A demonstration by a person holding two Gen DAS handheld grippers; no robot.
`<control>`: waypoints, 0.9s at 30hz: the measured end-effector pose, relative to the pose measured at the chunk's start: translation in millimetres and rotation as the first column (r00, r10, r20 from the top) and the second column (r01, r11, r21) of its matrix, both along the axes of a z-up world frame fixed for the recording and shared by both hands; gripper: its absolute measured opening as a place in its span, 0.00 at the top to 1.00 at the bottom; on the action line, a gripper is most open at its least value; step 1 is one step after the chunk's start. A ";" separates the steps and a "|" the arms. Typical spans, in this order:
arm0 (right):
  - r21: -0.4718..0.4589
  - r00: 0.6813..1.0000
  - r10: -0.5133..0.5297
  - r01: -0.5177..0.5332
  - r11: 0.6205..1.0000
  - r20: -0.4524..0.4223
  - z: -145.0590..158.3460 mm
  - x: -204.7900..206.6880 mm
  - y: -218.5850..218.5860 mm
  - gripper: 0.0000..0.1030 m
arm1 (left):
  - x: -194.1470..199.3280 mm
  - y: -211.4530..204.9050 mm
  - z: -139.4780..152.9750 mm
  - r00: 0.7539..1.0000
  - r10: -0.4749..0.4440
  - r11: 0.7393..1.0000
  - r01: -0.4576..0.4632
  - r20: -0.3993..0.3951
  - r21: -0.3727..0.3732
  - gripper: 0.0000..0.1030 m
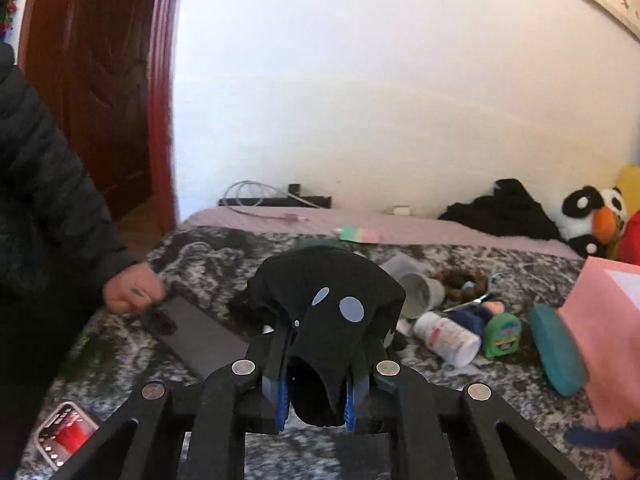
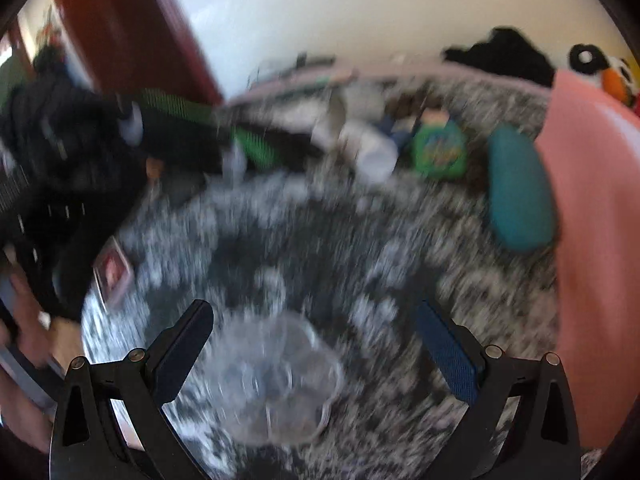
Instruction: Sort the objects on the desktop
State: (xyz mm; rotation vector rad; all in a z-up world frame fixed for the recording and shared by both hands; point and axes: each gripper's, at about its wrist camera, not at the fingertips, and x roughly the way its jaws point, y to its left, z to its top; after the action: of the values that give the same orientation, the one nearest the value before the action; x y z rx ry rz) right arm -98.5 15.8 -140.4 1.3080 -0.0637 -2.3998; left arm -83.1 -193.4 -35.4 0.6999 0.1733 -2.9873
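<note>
Between the jaws of the left gripper [image 1: 316, 396] hung a black cloth with pale dots [image 1: 332, 300], pinched by the blue pads and draped forward over the fingers, lifted clear of the grey-and-white mottled bed cover [image 1: 224, 256]. Behind it on the cover lay a clutter close together: a tipped white cup [image 1: 424, 292], a white pill bottle [image 1: 448, 338] on its side, a green tape measure [image 1: 503, 334] just beside the bottle, a teal case [image 1: 556, 348] and a pink box [image 1: 608, 328] touching the case at the right edge. To the left, a person's hand [image 1: 132, 290] in a dark padded sleeve rested by a dark flat phone [image 1: 192, 332].

Seen from the right wrist, heavily blurred, the right gripper [image 2: 312, 344] had its jaws spread wide, holding nothing. Below and between them sat a clear plastic cup [image 2: 276, 380] on the cover; whether either finger touched it could not be told.
</note>
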 end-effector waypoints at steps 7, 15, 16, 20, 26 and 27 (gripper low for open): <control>0.171 0.995 0.099 -0.097 0.980 -0.002 -36.4 25.0 -37.6 0.00 | 6.9 -16.4 2.2 1.000 0.018 1.000 -0.019 0.004 0.018 0.86; 0.206 0.989 0.147 -0.143 0.968 -0.006 -57.1 33.5 -66.8 0.00 | 6.2 -5.7 -6.1 1.000 -0.007 1.000 0.007 0.028 0.002 0.86; 0.224 0.988 0.153 -0.142 0.964 -0.031 -57.2 36.9 -69.7 0.00 | 5.8 -3.4 -6.9 0.999 -0.011 1.000 0.011 0.030 -0.005 0.86; 0.222 0.989 0.139 -0.123 0.967 -0.056 -57.6 38.1 -72.6 0.00 | 4.7 1.1 -7.2 0.999 -0.019 1.000 0.020 0.031 -0.006 0.85; 0.167 0.983 0.164 -0.149 0.975 -0.080 -48.6 42.9 -77.3 0.01 | 5.2 3.1 -8.8 0.999 -0.019 1.000 0.020 0.032 -0.024 0.85; 0.192 0.978 0.184 -0.162 0.968 -0.102 -47.6 46.5 -83.6 0.01 | 4.7 2.2 -10.1 0.999 -0.020 0.999 0.021 0.035 -0.024 0.85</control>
State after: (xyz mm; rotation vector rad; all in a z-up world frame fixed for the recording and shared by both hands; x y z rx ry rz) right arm -52.0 -67.8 -188.0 1.1892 0.3004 -2.3713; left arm -78.4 -191.2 -45.5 0.7546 0.1285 -2.9895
